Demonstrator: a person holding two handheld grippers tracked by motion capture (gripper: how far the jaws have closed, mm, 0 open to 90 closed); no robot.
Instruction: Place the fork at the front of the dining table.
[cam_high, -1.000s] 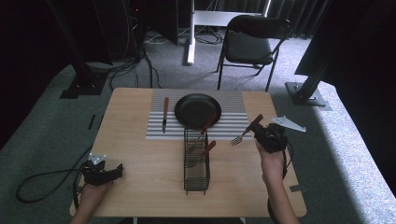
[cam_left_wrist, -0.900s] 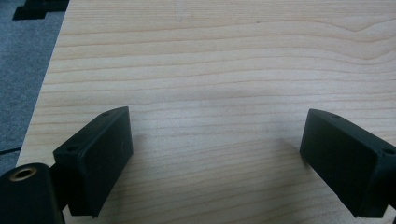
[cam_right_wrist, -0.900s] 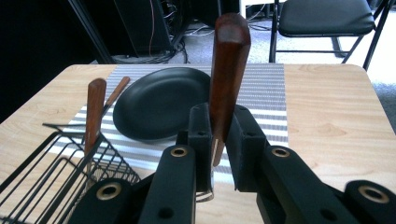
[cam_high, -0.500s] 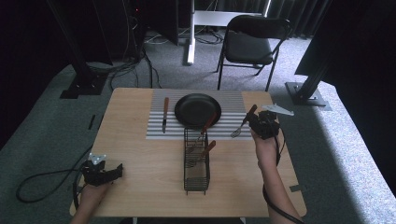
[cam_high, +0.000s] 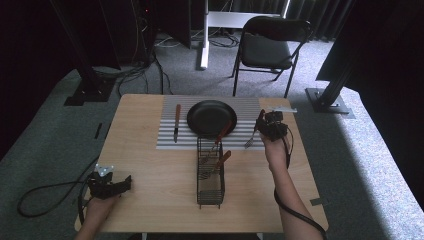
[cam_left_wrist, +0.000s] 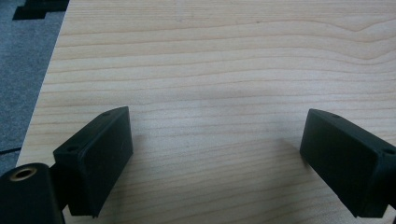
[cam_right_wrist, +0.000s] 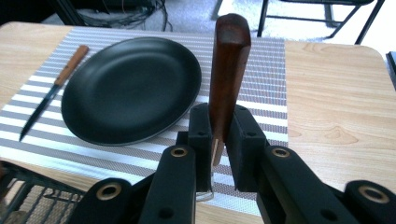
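Fingers of my right gripper (cam_right_wrist: 219, 149) clamp a fork (cam_high: 251, 138) by its wooden handle, beside the black plate (cam_right_wrist: 130, 88). Knife (cam_high: 176, 121) already laid on the striped placemat (cam_high: 240, 107). Apparently two utensils remain in the wire caddy (cam_high: 210, 172). Left gripper (cam_left_wrist: 215, 154) idle on the desk (cam_left_wrist: 210, 60), fingers wide.

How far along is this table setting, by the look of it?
Done, it seems: a black plate sits on the striped placemat with a knife laid on the mat at its left. In hand: the right gripper is shut on a wooden-handled fork, held over the mat's right side. Probably left: laying that fork down, and perhaps the utensils in the wire basket. The left gripper rests open.
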